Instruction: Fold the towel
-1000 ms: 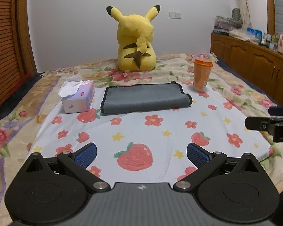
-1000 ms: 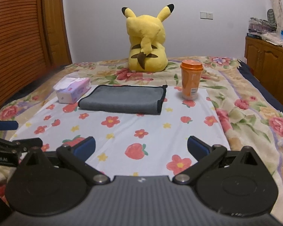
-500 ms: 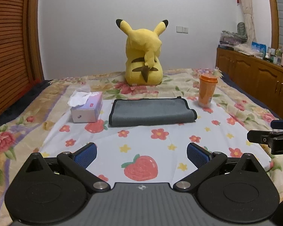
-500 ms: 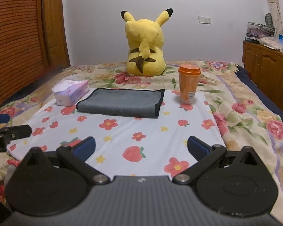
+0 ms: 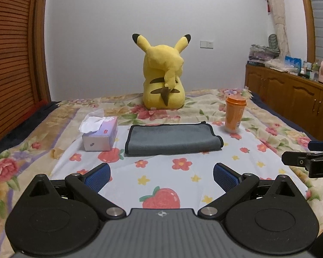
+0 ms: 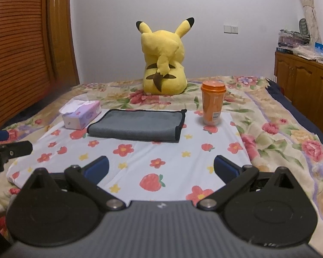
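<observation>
Lying flat and folded on the white strawberry-print sheet: grey towel, in the far middle of the bed, black-edged fold facing right. Standing just left of it: tissue box; standing near its far right corner: orange cup. Sitting farther back, facing the wall: yellow plush. Hovering near, well apart from the towel: left gripper, jaws spread wide, gripping nothing; right gripper, jaws likewise spread, gripping nothing.

Both wrist views low over bed, facing plush (shared), side by side.
</observation>
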`<state>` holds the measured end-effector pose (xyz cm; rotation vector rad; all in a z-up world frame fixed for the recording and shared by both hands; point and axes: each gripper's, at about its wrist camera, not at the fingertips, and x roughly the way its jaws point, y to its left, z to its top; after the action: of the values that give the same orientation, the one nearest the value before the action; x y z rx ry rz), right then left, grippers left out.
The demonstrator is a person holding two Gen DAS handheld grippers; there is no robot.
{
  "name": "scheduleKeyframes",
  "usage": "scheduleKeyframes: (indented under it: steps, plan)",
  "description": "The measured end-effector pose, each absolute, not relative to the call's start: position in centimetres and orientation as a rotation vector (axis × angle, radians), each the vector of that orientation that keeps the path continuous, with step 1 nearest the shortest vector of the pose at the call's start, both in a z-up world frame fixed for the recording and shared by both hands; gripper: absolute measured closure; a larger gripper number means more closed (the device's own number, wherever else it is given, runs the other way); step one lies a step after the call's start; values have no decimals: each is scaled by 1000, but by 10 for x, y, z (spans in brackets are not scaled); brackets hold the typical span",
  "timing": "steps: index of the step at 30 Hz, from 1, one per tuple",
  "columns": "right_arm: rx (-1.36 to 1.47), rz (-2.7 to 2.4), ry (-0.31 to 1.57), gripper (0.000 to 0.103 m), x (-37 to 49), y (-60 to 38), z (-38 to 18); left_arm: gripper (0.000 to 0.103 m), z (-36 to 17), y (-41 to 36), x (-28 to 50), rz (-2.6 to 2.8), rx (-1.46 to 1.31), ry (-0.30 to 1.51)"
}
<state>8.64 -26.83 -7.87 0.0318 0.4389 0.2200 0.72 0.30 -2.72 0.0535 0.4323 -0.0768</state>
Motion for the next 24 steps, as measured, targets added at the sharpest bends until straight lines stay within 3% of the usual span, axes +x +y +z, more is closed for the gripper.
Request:
scheduleKeyframes:
  steps: [24]
  plan:
    - [36,205,353,0,77,-273,-71,0,-21,-2,-3,-67,97,347]
